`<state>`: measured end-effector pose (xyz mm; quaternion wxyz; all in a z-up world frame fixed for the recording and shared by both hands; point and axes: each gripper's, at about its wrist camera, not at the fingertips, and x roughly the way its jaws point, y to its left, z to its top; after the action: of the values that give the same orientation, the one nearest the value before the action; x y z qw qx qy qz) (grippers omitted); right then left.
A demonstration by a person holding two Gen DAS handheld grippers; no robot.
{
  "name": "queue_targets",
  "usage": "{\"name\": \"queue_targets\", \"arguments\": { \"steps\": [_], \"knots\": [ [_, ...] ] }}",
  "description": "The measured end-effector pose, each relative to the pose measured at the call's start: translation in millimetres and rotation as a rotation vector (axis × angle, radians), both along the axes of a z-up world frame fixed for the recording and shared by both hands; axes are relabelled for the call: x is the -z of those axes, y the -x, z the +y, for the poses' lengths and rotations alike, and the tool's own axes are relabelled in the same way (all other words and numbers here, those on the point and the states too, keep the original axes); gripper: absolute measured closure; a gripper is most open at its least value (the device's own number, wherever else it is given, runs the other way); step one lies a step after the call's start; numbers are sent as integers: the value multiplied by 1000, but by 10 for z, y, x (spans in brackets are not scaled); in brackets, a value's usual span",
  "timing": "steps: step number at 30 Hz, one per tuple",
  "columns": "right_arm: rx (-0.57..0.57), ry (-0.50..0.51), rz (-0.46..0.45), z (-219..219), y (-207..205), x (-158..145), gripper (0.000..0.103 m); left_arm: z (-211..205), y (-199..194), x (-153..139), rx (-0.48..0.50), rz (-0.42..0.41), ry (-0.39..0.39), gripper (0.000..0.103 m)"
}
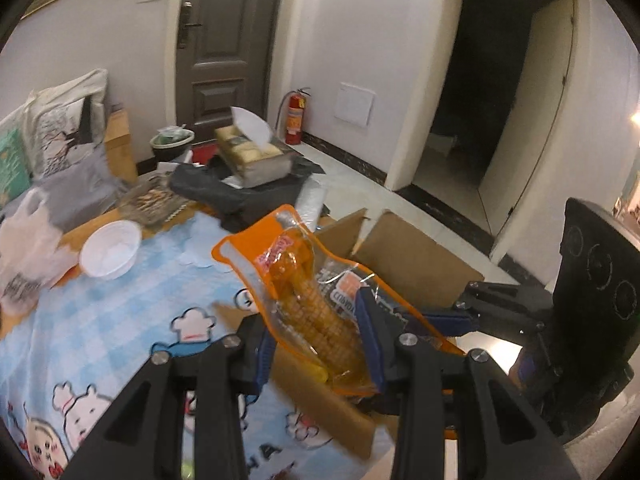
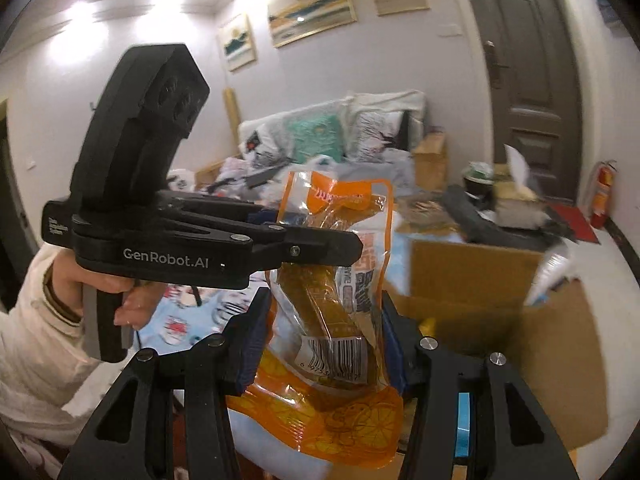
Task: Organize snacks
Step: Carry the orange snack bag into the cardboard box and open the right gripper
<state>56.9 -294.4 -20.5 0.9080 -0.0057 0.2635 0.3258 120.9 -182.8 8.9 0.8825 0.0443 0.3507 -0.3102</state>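
Two handheld grippers hold one snack between them: an orange, partly clear vacuum pack of corn on the cob point(image 1: 308, 304). In the left wrist view, the left gripper point(image 1: 320, 344) has its blue-padded jaws closed on the lower part of the pack, which tilts up and away to the left. The right gripper point(image 1: 472, 312) reaches in from the right side, and its finger presses against the pack's right edge. The pack hangs in the air above an open cardboard box point(image 1: 404, 264), whose flaps stand up behind and beneath it. The box sits at the edge of a table covered by a blue checked cloth with cartoon figures point(image 1: 120, 312). A white bowl point(image 1: 110, 248) rests on that cloth, well apart from the box, with a white plastic bag point(image 1: 28, 256) beside it. In the right wrist view, the right gripper's jaws sit narrowly on either side of the pack near its barcode, touching its edges, while the left gripper clamps the pack higher up from the left.
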Motion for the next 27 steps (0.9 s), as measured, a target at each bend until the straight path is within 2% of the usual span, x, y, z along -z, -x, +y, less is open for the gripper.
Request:
{"name": "queue_targets", "arguments": {
  "steps": [3,10,12,16,27],
  "knots": [
    [28,39,20,-222,-81,81,57,-276,-120,115,26,18,-30,68],
    [31,140,69,-481,-258,333,57,-543,-267,401,46,74,-98,68],
    [17,150,91,-492,-321,397,55,-536,-283,424,44,79,-109,67],
    [19,195,114,-482,-398,494,52,-466,-318,410,17,55,-113,54],
    [43,193,96,-527,-418,460,43,-204,-291,276,-26,35,-87,52]
  ]
}}
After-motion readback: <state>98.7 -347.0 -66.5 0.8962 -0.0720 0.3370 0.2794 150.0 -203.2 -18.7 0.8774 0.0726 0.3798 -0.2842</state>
